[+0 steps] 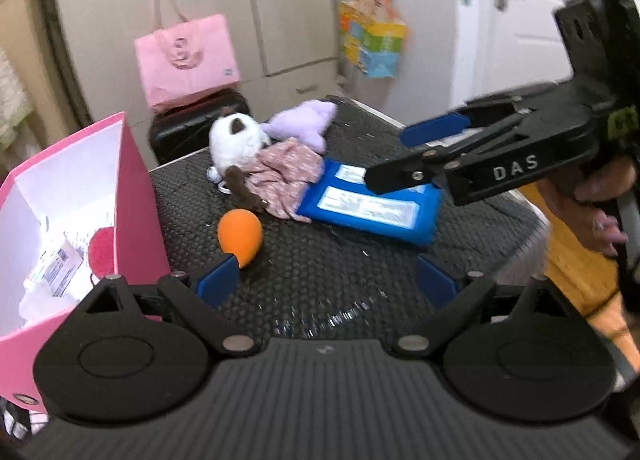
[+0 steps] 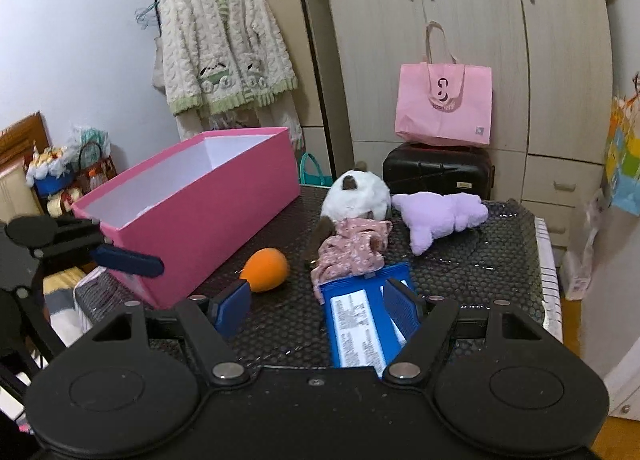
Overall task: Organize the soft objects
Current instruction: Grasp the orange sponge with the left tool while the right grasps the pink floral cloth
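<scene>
Blue pouch (image 2: 360,320): I see it flat on the mat, under my right gripper (image 2: 320,300), nearer its right pad.
Orange ball (image 1: 240,236): just ahead of my left pad.
Doll (image 2: 352,220): beyond the pouch, touching it.
Pink box (image 2: 192,204): left of both jaws.
Left gripper (image 1: 326,280): spread wide, empty.
Right gripper: spread, gripping nothing.

plush dog (image 2: 356,192): white, brown ears, floral dress, lay on its side mid-desk
purple plush (image 2: 440,216): flopped just beside the dog
orange ball (image 2: 266,269): sat near the pink box (image 2: 192,216)
blue pouch (image 2: 360,324): lay flat, touching the dress
</scene>
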### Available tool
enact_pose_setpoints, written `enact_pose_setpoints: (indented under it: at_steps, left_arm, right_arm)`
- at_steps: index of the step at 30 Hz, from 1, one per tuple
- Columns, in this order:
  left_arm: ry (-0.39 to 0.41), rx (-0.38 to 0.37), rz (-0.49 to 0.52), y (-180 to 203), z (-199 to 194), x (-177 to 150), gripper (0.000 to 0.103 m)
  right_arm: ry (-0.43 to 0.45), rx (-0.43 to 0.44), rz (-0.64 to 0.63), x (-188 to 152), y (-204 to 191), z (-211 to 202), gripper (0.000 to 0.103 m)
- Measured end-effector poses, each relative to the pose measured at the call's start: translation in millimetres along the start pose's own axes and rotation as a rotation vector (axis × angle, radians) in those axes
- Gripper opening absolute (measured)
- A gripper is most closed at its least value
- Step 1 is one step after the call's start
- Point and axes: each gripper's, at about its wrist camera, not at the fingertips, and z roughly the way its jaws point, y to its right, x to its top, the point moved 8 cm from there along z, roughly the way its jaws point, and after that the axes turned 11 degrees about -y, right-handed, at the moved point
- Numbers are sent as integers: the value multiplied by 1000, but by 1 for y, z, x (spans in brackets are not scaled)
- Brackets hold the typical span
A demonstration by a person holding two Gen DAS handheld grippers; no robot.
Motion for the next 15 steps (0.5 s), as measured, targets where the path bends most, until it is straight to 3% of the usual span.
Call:
enact_pose_setpoints:
  at_steps: [9,15]
  left_arm:
    - [37,185,-170,-18,51,16,95]
    - [78,367,-202,-27,78,16,93]
  right_arm:
    - [21,2,82,14,43,33,78]
    - [-17,39,18,27,43,55,78]
